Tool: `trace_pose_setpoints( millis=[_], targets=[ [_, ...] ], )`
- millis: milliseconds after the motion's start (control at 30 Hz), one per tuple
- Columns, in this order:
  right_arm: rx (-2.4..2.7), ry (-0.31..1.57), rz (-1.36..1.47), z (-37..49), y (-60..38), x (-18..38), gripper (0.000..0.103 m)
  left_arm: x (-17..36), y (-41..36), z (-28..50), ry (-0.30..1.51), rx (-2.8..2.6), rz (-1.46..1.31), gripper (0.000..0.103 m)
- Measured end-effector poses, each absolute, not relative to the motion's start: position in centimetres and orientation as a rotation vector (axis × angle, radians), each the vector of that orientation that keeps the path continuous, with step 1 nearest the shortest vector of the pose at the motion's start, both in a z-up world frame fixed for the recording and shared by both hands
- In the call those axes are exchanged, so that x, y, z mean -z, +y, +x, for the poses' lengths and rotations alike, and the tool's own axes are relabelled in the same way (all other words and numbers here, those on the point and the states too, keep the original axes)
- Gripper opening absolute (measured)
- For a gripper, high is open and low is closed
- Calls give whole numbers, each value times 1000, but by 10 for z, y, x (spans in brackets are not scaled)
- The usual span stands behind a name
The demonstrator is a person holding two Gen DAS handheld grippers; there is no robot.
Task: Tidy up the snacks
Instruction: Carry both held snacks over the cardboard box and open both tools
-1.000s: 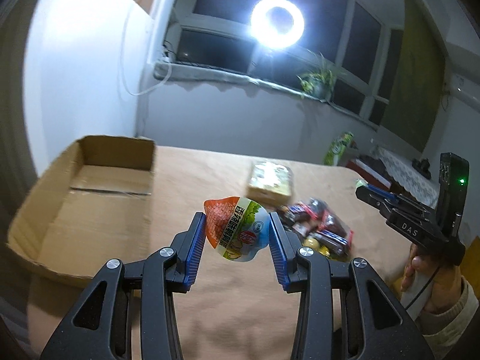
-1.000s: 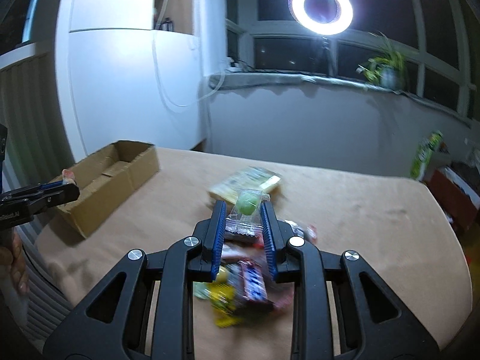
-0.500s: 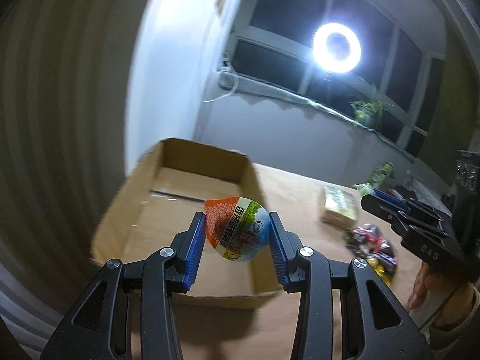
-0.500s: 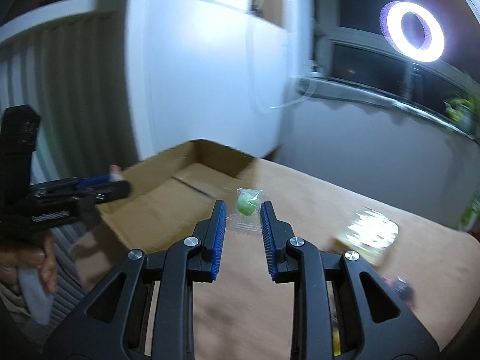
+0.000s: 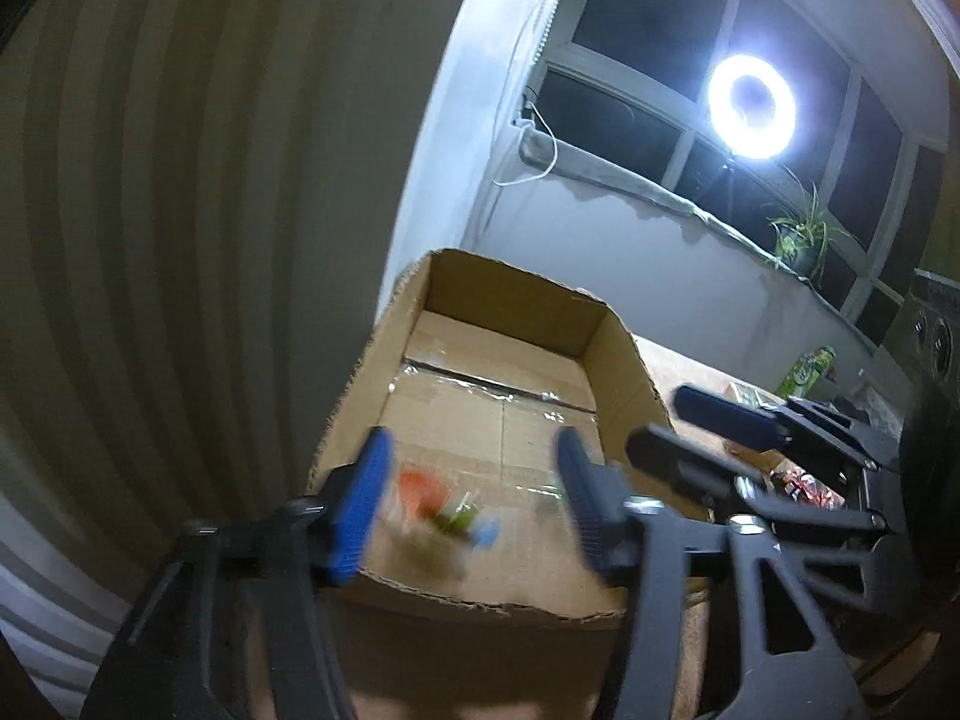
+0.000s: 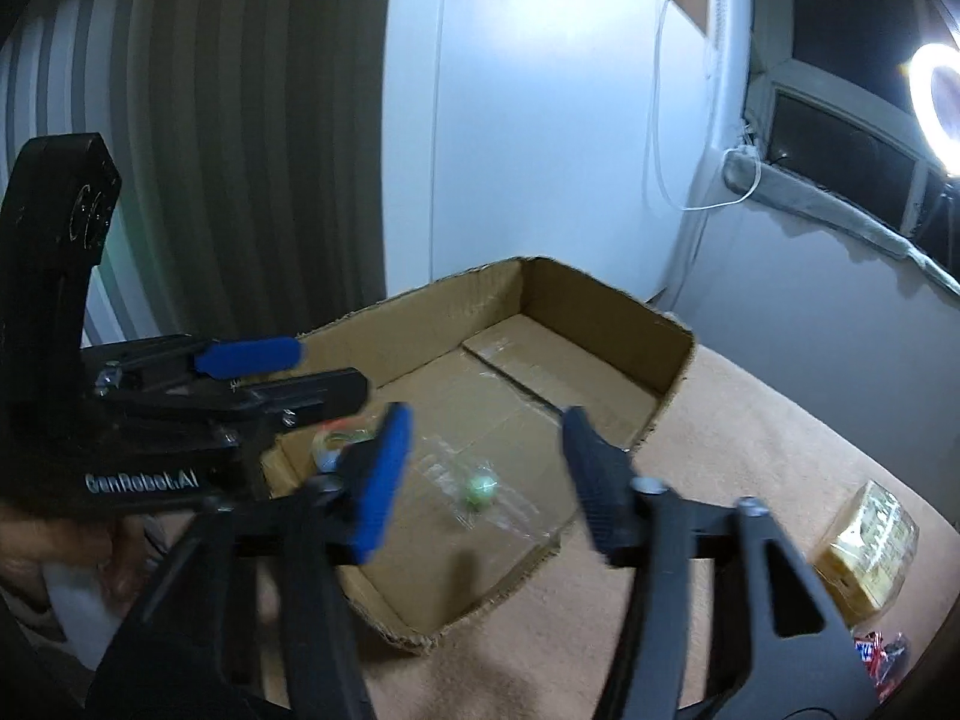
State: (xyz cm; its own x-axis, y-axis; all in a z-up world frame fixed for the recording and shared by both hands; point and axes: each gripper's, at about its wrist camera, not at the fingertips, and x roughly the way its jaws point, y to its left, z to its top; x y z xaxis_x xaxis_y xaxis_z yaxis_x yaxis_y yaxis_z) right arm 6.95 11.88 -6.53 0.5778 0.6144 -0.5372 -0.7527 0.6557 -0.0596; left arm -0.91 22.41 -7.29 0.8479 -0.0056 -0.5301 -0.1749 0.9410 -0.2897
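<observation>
An open cardboard box (image 5: 618, 354) (image 6: 672, 360) sits at the table's left end. My left gripper (image 5: 474, 504) is open above the box's near end; a jelly cup with an orange and green lid (image 5: 438, 504), blurred, is below it inside the box. My right gripper (image 6: 486, 468) is open over the box; a green candy in a clear wrapper (image 6: 480, 483) lies on the box floor between its fingers. The jelly cup (image 6: 336, 438) shows partly behind the left gripper (image 6: 270, 372) in the right wrist view. The right gripper (image 5: 720, 438) shows in the left wrist view.
A yellow snack pack (image 6: 870, 546) and several wrapped snacks (image 6: 882, 654) (image 5: 804, 480) lie on the tan table to the right of the box. A white wall and a ribbed radiator stand behind the box. A ring light (image 5: 750, 105) shines by the window.
Both grippers have moved left over the box and opened. The jelly cup and the green candy have dropped out of the jaws into the box.
</observation>
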Motion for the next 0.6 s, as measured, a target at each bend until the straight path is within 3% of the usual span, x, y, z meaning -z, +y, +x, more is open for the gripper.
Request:
trace_pose_setpoints(
  millis=[367, 600],
  targets=[
    [-715, 475, -271, 38, 72, 59, 63, 63, 218, -18, 530, -84, -327, 66],
    [-643, 462, -235, 14, 33, 64, 72, 54, 194, -20, 518, -45, -291, 72]
  ],
)
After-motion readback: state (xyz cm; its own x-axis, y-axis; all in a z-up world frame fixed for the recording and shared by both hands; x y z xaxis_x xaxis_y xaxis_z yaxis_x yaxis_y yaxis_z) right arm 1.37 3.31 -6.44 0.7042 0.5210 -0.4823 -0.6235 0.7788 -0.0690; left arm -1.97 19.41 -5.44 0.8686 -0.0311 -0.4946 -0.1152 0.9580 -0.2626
